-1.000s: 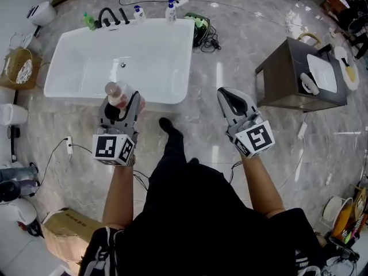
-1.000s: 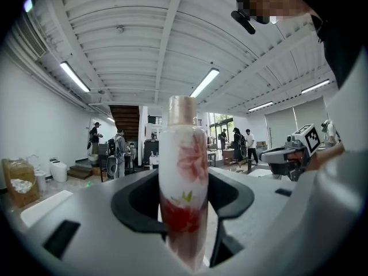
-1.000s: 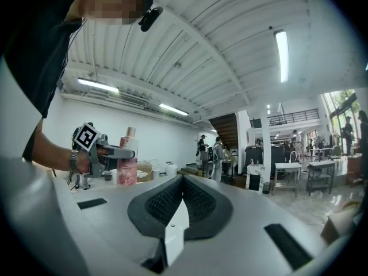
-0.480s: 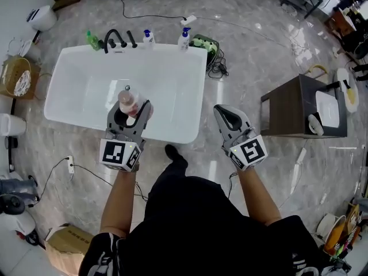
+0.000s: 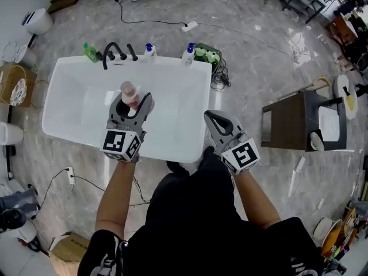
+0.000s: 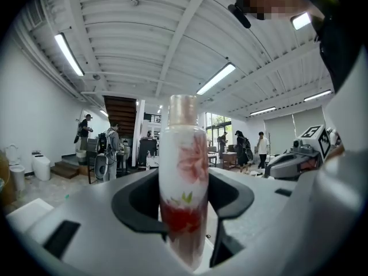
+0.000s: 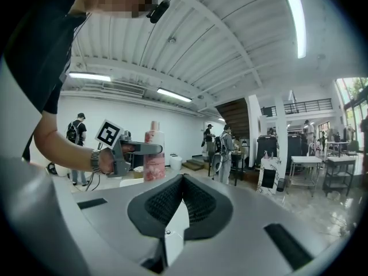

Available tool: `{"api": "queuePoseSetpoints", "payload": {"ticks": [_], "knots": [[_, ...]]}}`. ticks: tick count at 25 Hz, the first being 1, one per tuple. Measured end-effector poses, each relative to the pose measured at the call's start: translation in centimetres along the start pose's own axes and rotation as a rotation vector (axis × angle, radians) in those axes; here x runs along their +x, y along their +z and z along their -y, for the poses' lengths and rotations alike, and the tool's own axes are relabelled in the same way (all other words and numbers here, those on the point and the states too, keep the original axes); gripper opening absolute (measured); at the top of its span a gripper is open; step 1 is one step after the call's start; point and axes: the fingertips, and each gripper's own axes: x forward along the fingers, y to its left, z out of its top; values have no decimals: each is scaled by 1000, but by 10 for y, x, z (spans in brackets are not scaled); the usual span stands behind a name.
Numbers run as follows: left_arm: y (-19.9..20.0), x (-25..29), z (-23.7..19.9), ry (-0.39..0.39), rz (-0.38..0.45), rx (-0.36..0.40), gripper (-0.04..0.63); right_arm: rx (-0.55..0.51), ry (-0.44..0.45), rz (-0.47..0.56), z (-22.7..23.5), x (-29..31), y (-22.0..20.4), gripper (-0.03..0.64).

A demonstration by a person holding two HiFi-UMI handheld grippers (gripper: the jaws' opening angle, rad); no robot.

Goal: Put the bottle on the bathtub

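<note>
The bottle (image 5: 127, 89) sits between the left tongs (image 5: 132, 99), over the middle of the bathtub (image 5: 75, 111). The right tongs (image 5: 211, 117) are by the bathtub's right end. On its far rim stand small bottles (image 5: 149, 50).

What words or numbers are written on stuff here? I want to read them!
None can be read.
The bottle shows only red flower pictures, no letters.
The marker cubes carry black-and-white square patterns, not words.
The small bottles on the bathtub rim have labels too small to read.
</note>
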Motion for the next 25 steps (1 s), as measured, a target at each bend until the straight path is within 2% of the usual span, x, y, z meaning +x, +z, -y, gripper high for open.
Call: {"api": "queuePoseSetpoints", "payload": {"ticks": [3,9,14,20,25], "knots": [[-7,36,-21,18,12,-32,225,-9,32,-17,19,31,-10,9],[-52,119,-48,81,36,2,225,2,107,-64,71,101,-73,9],[-114,210,-89,192,55,-42,224,89,194,-190,119,157,-142,9],[-211,304,-130,227,30,-51,224,100,221,-139,178,209,-210,9],[-289,358,-160,252,-24,-37,223,168,246,-188,198,234,-264,9]]}}
